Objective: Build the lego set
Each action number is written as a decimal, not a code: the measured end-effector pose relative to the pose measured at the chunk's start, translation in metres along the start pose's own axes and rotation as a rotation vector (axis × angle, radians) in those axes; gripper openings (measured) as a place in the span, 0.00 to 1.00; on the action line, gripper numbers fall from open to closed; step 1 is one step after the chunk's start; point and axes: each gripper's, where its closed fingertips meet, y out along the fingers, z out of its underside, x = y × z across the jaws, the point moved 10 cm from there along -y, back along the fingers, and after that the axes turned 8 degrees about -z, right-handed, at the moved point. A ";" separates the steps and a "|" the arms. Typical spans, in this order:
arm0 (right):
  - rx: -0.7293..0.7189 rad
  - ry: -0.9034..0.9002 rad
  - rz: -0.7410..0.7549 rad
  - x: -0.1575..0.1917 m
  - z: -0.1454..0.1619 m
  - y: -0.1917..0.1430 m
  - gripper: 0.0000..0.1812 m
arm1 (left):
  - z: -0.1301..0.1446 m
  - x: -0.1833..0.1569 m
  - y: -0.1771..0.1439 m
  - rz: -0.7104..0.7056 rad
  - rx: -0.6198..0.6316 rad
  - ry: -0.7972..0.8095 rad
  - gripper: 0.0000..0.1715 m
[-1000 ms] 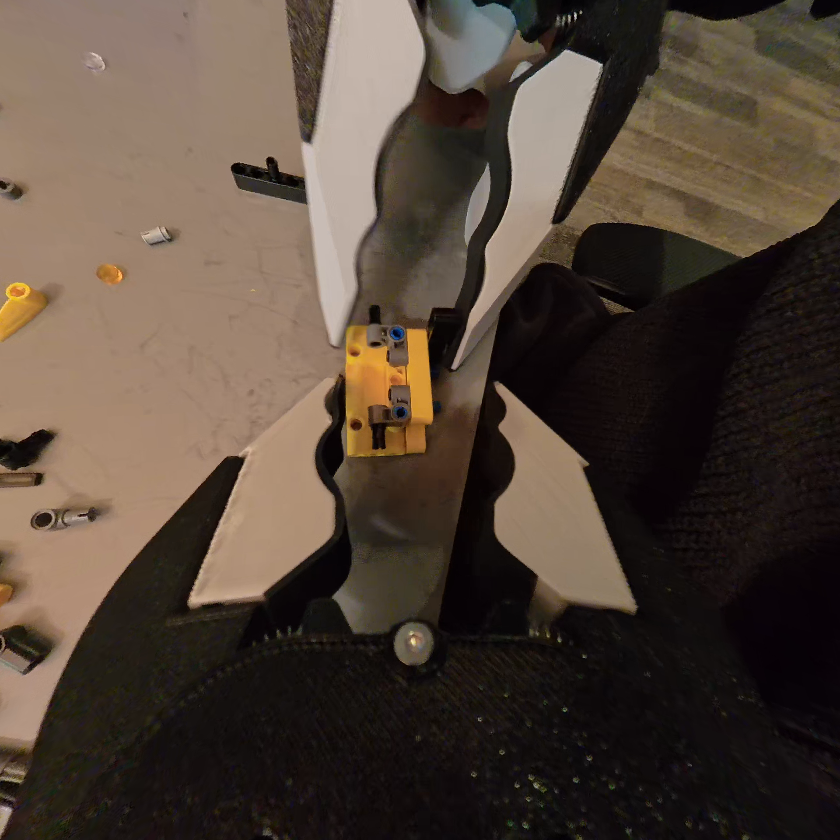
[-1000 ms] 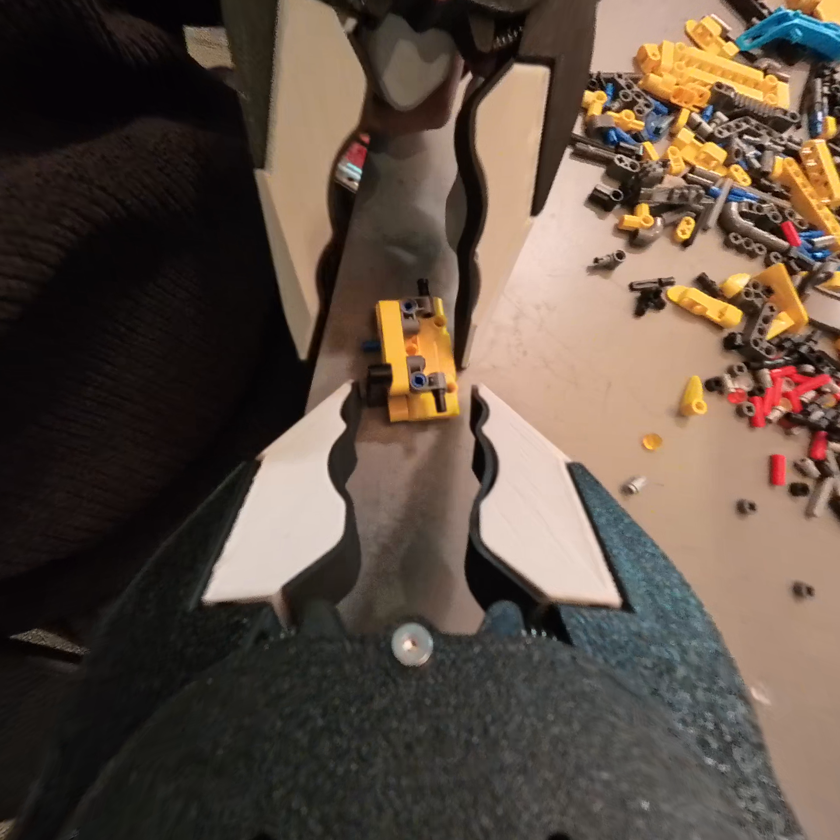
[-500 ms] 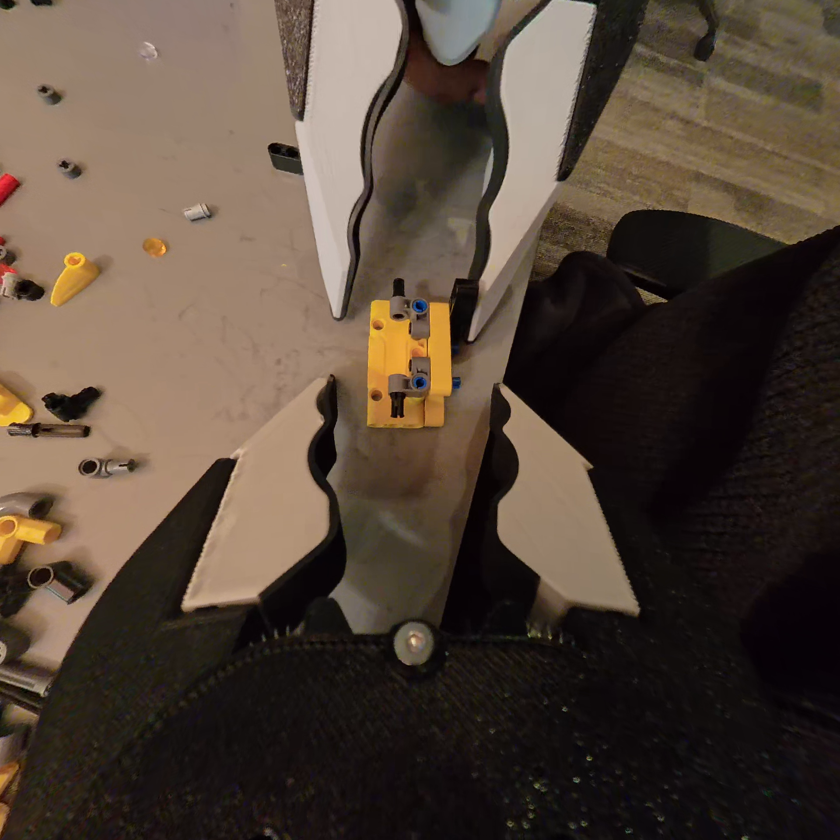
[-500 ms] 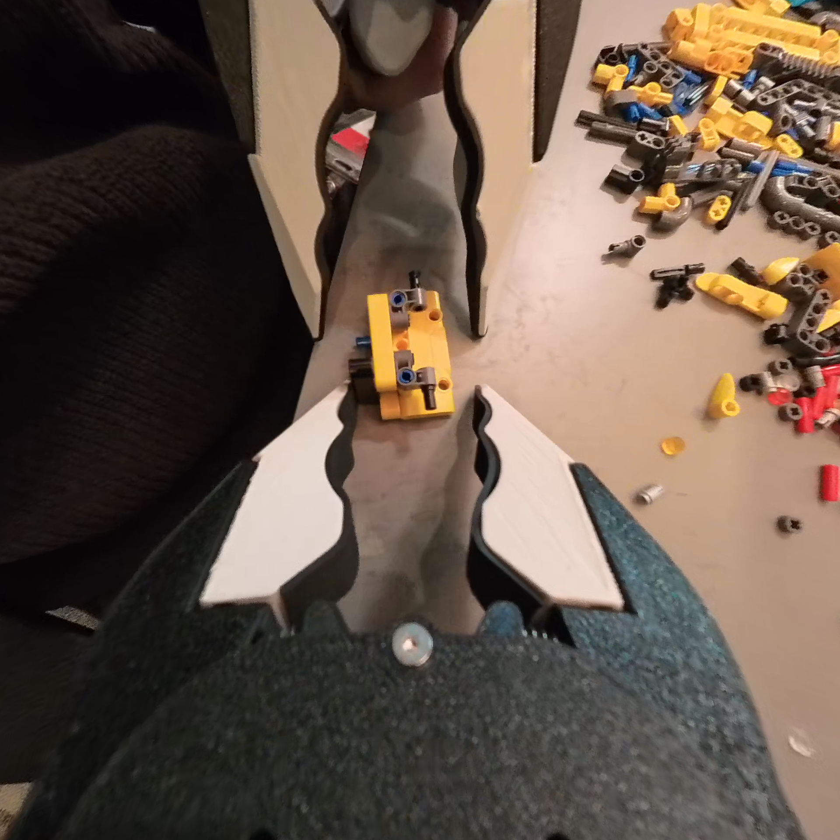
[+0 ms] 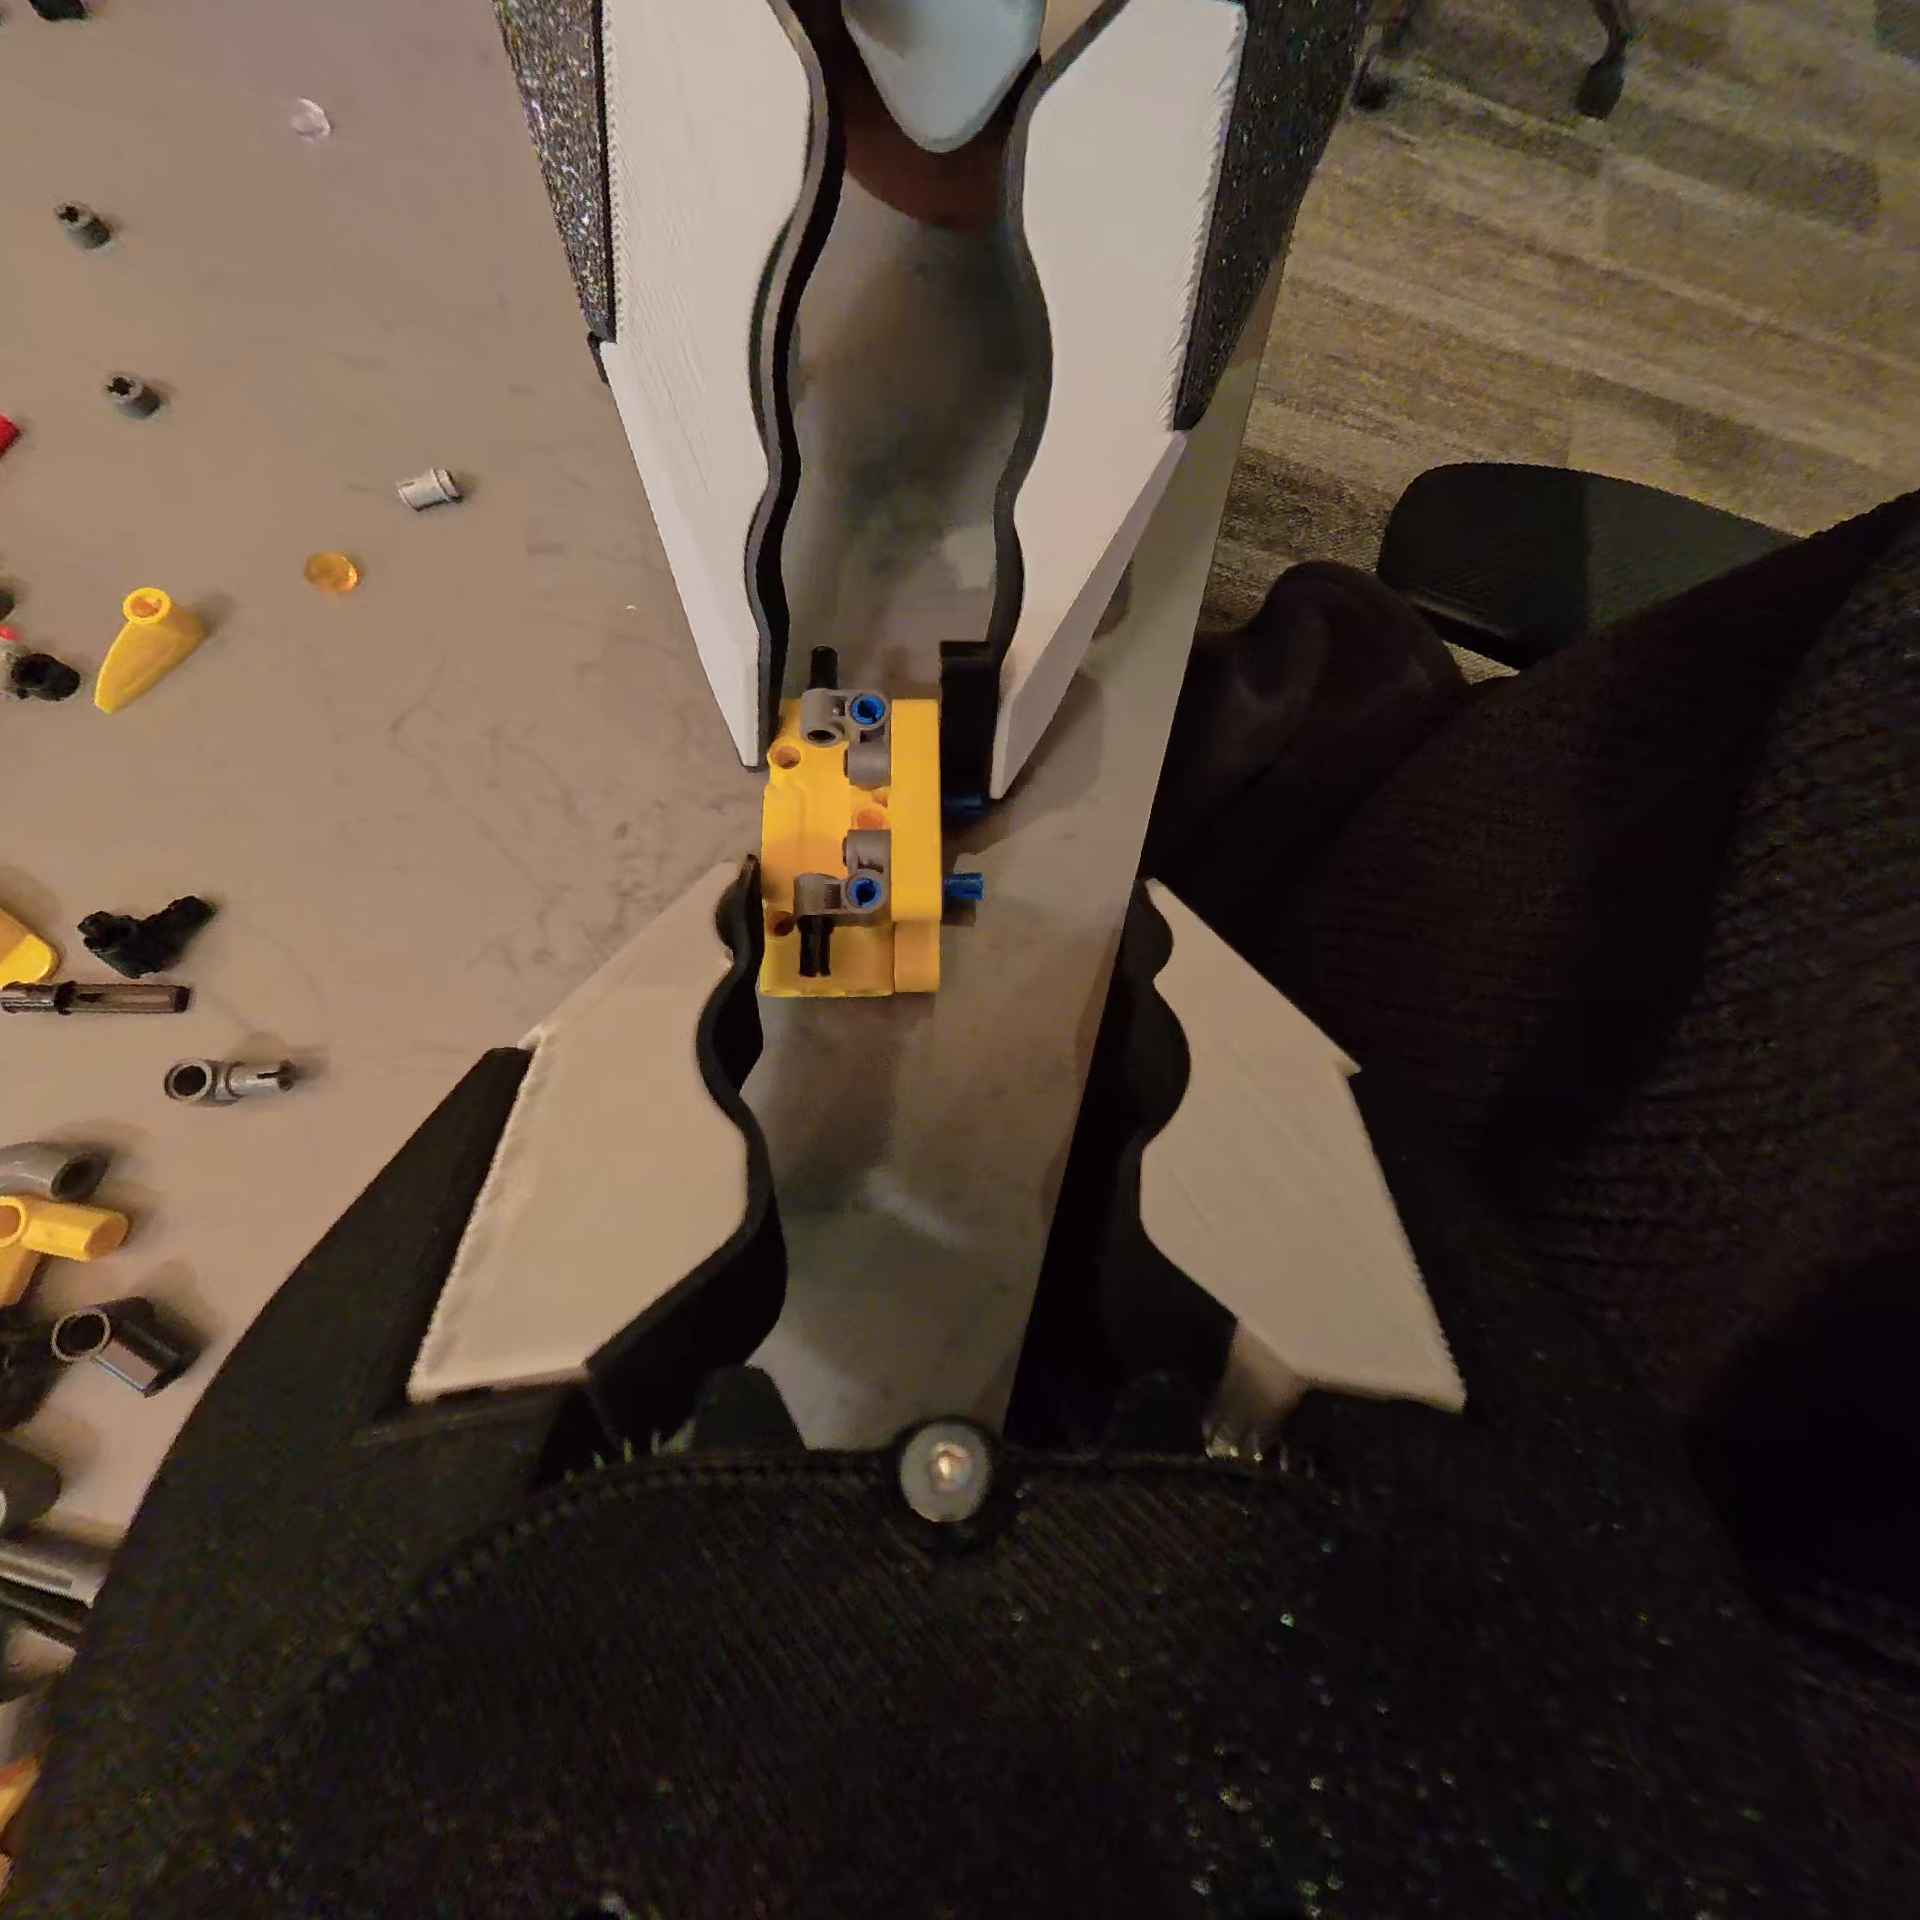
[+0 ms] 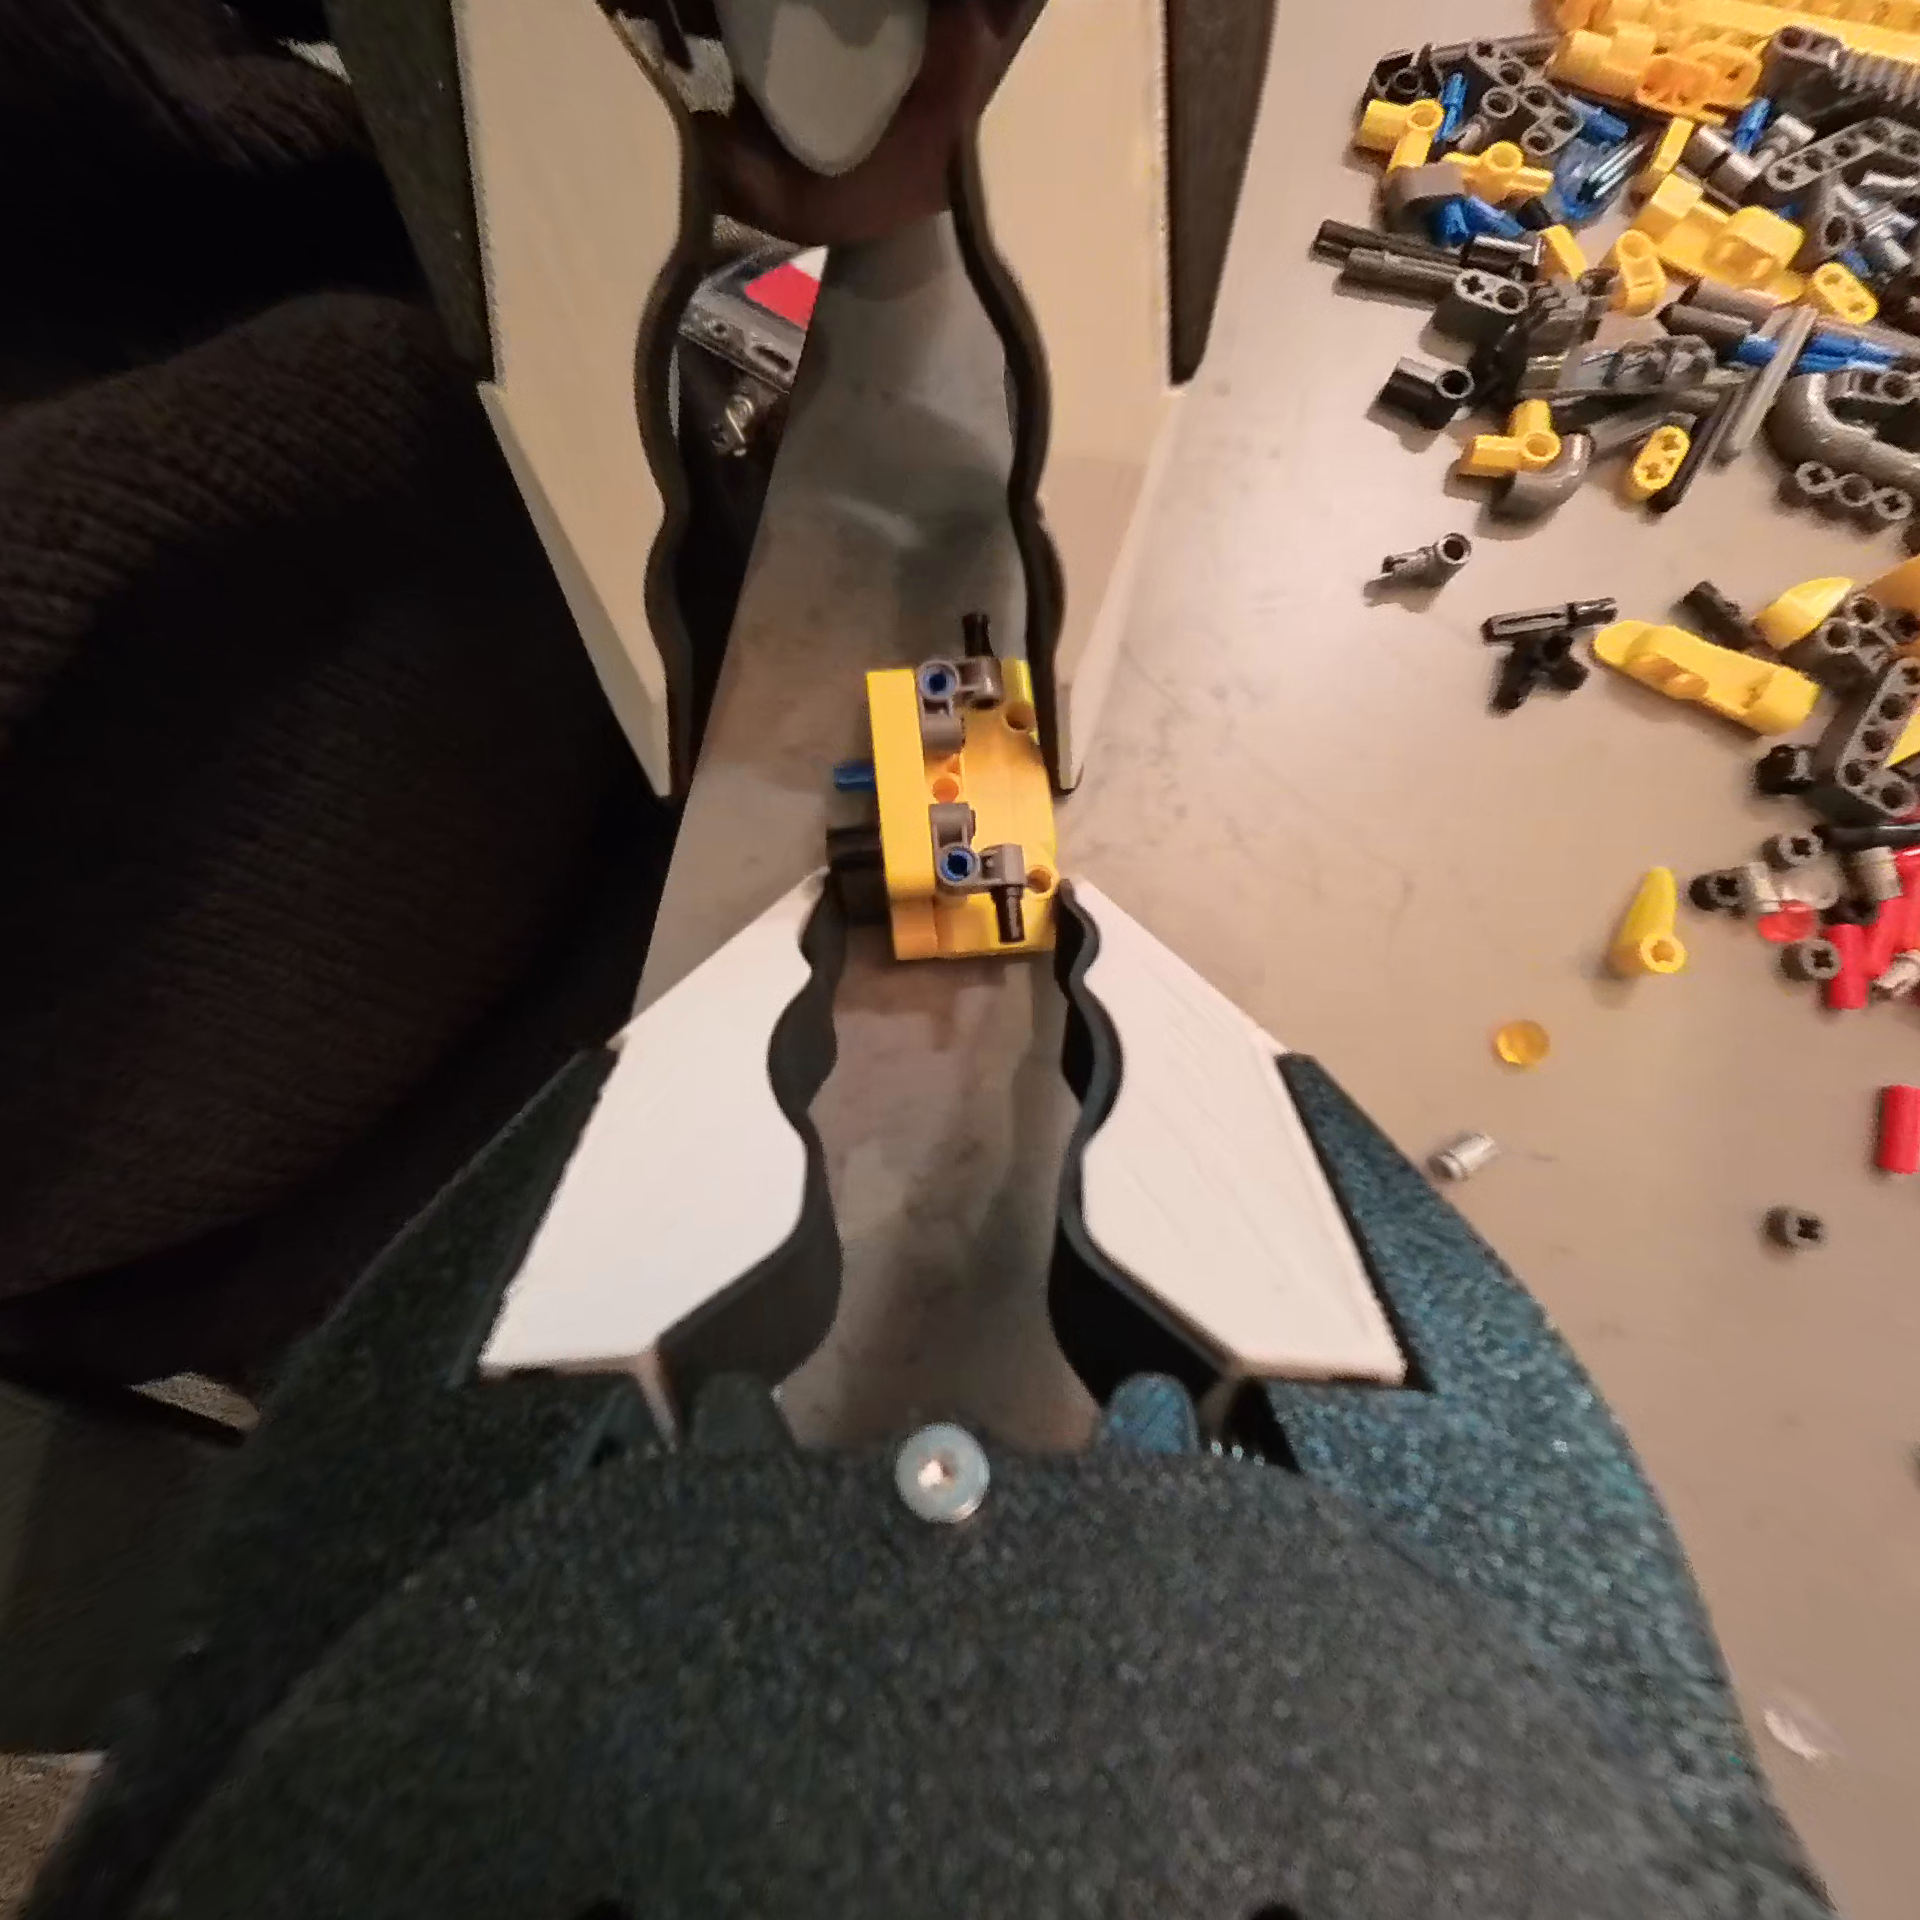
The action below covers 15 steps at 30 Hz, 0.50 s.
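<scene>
**Yellow brick assembly clamped by one gripper, flanked by the other**

The yellow brick assembly (image 5: 831, 831), studded with grey connectors, blue pins and black pegs, sits over a narrow strip of the grey table (image 5: 416, 779), close to its edge. Whether it rests on the surface cannot be told.

The right gripper (image 6: 945, 888) has closed its jaws onto one end of the assembly. One fingertip presses the yellow side and the other presses a black piece on the opposite side.

The left gripper (image 5: 940, 894) faces it from the assembly's other end with its jaws spread wide and gripping nothing. One finger touches the yellow side and the other stands well apart from the assembly.

Beyond the table edge beside the assembly are a dark knit garment (image 5: 1558, 1039) and a black chair (image 5: 1538, 540). On the assembly's other side lie scattered small parts, among them a yellow cone piece (image 5: 145, 644). Farther off is a dense pile of loose bricks (image 6: 1662, 208).
</scene>
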 end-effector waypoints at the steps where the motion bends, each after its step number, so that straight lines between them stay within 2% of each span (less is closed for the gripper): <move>1: 0.007 -0.022 0.013 0.001 0.000 0.000 0.22 | 0.000 0.000 0.000 0.001 -0.001 -0.004 0.40; 4: -0.004 -0.053 0.043 0.002 0.002 0.000 0.23 | -0.001 0.002 0.000 0.000 -0.003 -0.024 0.39; 6: -0.018 -0.045 0.107 0.000 0.004 -0.003 0.33 | -0.001 0.003 0.000 -0.001 -0.003 -0.035 0.38; 7: -0.018 -0.036 0.147 0.000 0.006 -0.005 0.35 | -0.001 0.003 0.000 0.001 -0.003 -0.035 0.38; 10: -0.010 0.006 0.283 0.003 0.015 -0.017 0.36 | -0.001 0.003 0.000 -0.009 -0.003 -0.027 0.38; 15: -0.120 0.142 0.475 0.016 0.036 -0.051 0.33 | -0.001 0.002 0.000 -0.007 -0.003 -0.024 0.39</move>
